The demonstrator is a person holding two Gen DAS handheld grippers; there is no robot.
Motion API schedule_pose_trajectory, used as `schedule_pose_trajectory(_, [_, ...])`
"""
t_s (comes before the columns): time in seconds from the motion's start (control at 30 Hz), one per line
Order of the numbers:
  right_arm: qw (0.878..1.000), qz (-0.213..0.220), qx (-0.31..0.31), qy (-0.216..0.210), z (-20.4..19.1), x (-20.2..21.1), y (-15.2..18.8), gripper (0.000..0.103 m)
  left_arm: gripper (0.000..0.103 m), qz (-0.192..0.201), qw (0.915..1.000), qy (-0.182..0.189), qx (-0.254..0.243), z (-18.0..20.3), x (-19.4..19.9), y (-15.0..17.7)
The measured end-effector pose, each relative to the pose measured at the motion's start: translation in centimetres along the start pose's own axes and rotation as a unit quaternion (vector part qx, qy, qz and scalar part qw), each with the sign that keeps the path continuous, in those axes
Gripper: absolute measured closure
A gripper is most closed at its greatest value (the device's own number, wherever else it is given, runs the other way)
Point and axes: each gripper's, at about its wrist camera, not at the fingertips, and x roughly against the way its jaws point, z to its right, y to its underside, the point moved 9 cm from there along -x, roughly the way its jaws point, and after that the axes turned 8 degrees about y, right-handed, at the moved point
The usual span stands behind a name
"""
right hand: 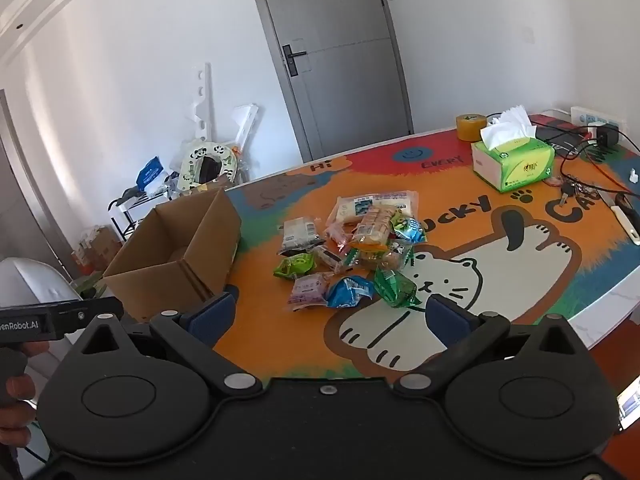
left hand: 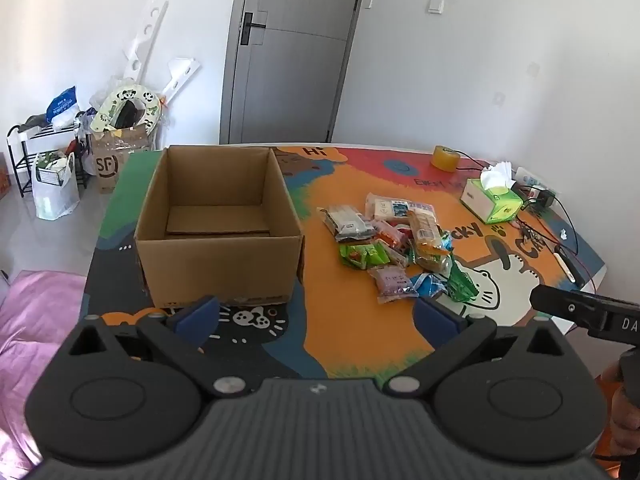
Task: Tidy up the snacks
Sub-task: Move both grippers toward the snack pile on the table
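Observation:
A pile of wrapped snacks lies on the colourful cartoon table mat. An open, empty cardboard box stands left of the pile. My left gripper hovers open over the near table edge, between box and snacks, holding nothing. My right gripper is open too, just short of a blue packet and a dark green packet. Each view catches the other gripper at its side edge, held by a hand.
A green tissue box, a roll of yellow tape, cables, keys and a power strip crowd the table's right side. A grey door, a shoe rack and bags stand behind. Pink fabric lies at left.

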Motion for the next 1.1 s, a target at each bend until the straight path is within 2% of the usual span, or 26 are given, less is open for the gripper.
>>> schedule_pose_trajectory(0.33, [1.000,0.000,-0.006,-0.002,-0.9,0.8,-0.3,0.000,0.000,0.009,0.9996,-0.011,-0.026,1.1,0.9,-0.5])
schedule_pose_trajectory(1.1, [1.000,0.002,0.017,-0.001,-1.1,0.2,0.1,0.000,0.000,0.015,0.9991,-0.028,-0.026,0.7,1.2,-0.3])
